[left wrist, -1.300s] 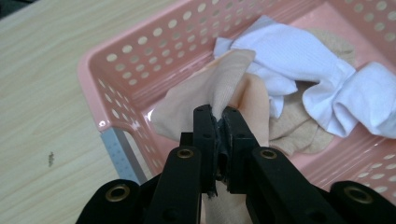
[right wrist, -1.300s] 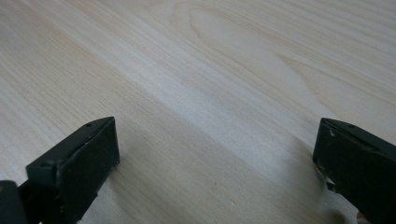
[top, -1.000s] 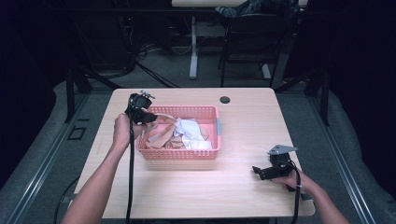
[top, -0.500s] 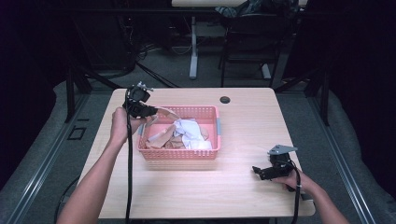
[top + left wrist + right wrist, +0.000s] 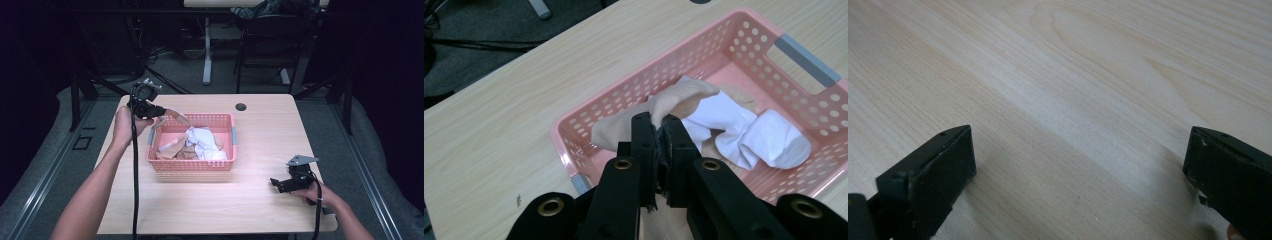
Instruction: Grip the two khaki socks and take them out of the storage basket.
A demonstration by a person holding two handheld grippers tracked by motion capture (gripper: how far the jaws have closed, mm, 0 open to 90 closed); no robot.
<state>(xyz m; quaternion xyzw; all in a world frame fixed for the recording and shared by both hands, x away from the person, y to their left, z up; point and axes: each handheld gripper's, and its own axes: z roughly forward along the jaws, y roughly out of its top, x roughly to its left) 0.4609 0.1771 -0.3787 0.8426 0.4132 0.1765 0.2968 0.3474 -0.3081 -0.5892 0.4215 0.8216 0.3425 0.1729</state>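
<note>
The beige sock, clenched in the left gripper, is being lifted from the basket at its ten o'clock corner; next, clear the rim, while the right gripper rests with jaws spread.

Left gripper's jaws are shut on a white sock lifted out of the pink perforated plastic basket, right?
Not quite: the left gripper grips the beige sock, not a white one. The left gripper view shows the white socks lying in the pink perforated plastic basket.

1. Light wooden table with rounded corners, standing on a grey floor
2. Pink perforated plastic basket sits left of the table's centre
3. Small round black cap lies near the far edge
</note>
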